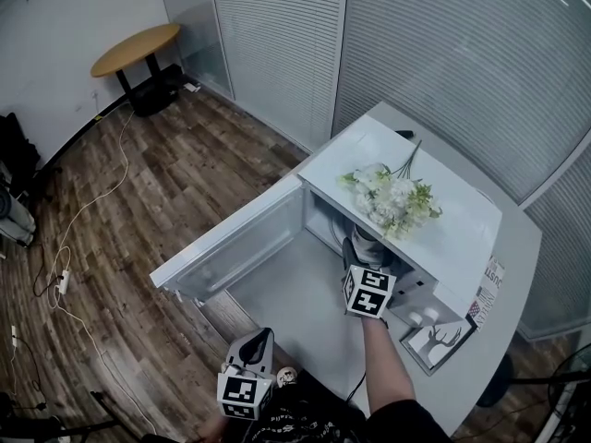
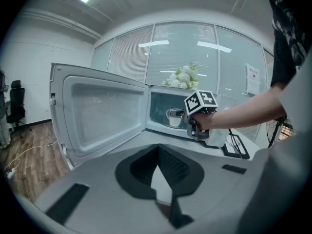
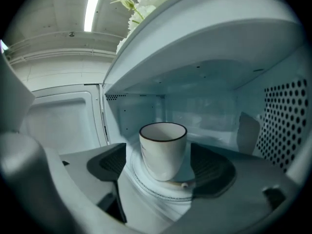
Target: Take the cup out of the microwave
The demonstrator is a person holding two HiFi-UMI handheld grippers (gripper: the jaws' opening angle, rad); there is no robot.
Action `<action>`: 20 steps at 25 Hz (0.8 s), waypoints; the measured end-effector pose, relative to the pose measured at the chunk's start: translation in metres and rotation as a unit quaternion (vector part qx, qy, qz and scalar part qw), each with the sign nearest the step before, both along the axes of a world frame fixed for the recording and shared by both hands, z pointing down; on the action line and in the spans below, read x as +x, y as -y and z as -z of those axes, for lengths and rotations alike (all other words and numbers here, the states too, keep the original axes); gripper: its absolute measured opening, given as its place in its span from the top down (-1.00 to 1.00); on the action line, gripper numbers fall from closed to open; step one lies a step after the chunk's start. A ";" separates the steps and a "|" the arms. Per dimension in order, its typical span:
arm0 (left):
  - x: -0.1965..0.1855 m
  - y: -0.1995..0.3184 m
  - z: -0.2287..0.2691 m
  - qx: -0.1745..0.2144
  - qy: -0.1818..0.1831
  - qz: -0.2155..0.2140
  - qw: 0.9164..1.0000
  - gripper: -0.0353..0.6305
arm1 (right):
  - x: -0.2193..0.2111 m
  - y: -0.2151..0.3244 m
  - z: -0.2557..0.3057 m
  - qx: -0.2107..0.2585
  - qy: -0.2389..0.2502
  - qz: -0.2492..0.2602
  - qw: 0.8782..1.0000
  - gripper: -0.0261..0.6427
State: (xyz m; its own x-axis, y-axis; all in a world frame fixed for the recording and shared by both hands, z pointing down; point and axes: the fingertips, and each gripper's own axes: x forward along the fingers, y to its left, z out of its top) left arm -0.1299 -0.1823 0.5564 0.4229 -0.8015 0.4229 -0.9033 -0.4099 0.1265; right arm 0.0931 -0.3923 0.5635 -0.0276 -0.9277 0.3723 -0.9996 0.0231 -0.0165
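Observation:
A white cup with a dark rim stands upright on the glass turntable inside the open white microwave. My right gripper reaches into the cavity and is open, one pad on each side of the cup, neither touching it. In the head view the right gripper disappears under the microwave's top. The left gripper view shows the cup just beyond the right gripper's marker cube. My left gripper hangs back near the counter's front edge, shut and empty; the head view shows the left gripper low down.
The microwave door swings wide to the left. A bunch of white flowers lies on the microwave's top. A framed deer picture stands on the grey counter to the right. A perforated wall bounds the cavity's right side.

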 end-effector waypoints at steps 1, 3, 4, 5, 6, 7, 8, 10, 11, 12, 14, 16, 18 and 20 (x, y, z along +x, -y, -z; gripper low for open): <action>-0.001 0.000 -0.001 -0.002 0.001 0.000 1.000 0.88 | 0.000 0.002 -0.002 -0.001 0.001 0.000 1.000 -0.24; -0.002 0.000 -0.005 -0.007 0.004 0.000 1.000 0.88 | 0.000 0.007 -0.005 -0.004 0.005 -0.001 1.000 -0.24; -0.003 0.000 -0.007 -0.010 0.006 0.000 1.000 0.88 | 0.001 0.008 -0.006 -0.004 0.006 -0.002 1.000 -0.24; -0.004 -0.001 -0.008 -0.013 0.008 0.000 1.000 0.88 | 0.001 0.010 -0.006 -0.004 0.005 -0.003 1.000 -0.24; -0.005 -0.001 -0.010 -0.015 0.010 0.000 1.000 0.88 | 0.000 0.013 -0.006 -0.004 0.005 -0.003 1.000 -0.24; -0.005 -0.002 -0.010 -0.017 0.011 0.000 1.000 0.88 | 0.000 0.015 -0.007 -0.004 0.005 -0.003 1.000 -0.24; -0.005 -0.002 -0.010 -0.017 0.011 -0.001 1.000 0.88 | 0.000 0.017 -0.007 -0.004 0.006 -0.005 1.000 -0.24; -0.002 0.000 -0.010 -0.016 0.010 -0.005 1.000 0.88 | 0.002 0.021 -0.008 -0.003 0.008 -0.008 1.000 -0.24; -0.001 0.001 -0.010 -0.016 0.009 -0.006 1.000 0.88 | 0.003 0.023 -0.008 -0.002 0.008 -0.009 1.000 -0.24; 0.000 0.001 -0.011 -0.017 0.009 -0.008 1.000 0.88 | 0.004 0.024 -0.010 -0.003 0.007 -0.011 1.000 -0.24; 0.000 0.002 -0.014 -0.021 0.012 -0.012 1.000 0.88 | 0.006 0.024 -0.013 -0.007 0.006 -0.015 1.000 -0.24; 0.000 0.004 -0.015 -0.022 0.012 -0.012 1.000 0.88 | 0.006 0.026 -0.016 -0.010 0.006 -0.015 1.000 -0.24; 0.000 0.006 -0.014 -0.022 0.012 -0.011 1.000 0.88 | 0.006 0.030 -0.018 -0.012 0.005 -0.013 1.000 -0.24; -0.001 0.008 -0.016 -0.023 0.014 -0.011 1.000 0.88 | 0.006 0.033 -0.019 -0.012 0.004 -0.013 1.000 -0.24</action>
